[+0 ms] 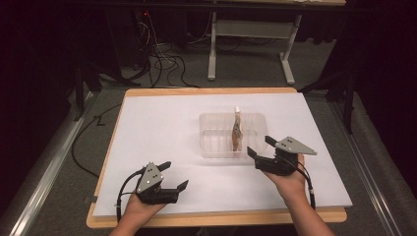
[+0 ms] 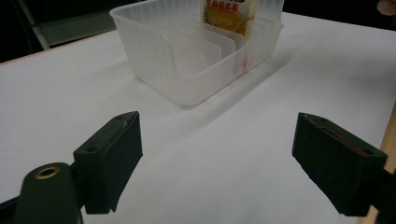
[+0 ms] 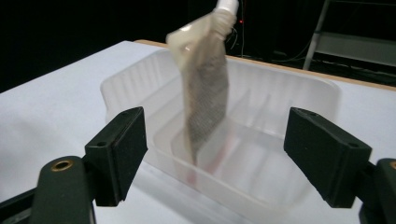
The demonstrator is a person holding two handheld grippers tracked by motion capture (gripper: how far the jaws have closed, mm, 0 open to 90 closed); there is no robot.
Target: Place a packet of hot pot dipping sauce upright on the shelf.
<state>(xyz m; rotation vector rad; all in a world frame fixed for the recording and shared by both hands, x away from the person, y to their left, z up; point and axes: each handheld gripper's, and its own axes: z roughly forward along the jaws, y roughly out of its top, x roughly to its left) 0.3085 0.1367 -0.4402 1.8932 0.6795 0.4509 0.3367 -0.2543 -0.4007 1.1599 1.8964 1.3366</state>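
A clear plastic rack tray (image 1: 211,129) (image 2: 154,51) (image 3: 299,93) with upright dividers sits on the white table top. A spouted pouch (image 1: 237,131) (image 3: 205,88) (image 2: 231,13) stands upright in one of its slots, white cap on top. My right gripper (image 1: 259,146) (image 3: 212,154) hovers just off the tray's near right corner, open, with nothing between its jaws; the pouch stands apart beyond them. My left gripper (image 1: 175,176) (image 2: 217,163) rests near the table's front left, open and empty, pointing toward the tray.
The white sheet (image 1: 162,128) covers a wooden table (image 1: 216,91); its front edge lies just under both hands. Beyond the table are a grey floor, cables (image 1: 164,61) and a white frame stand (image 1: 251,29).
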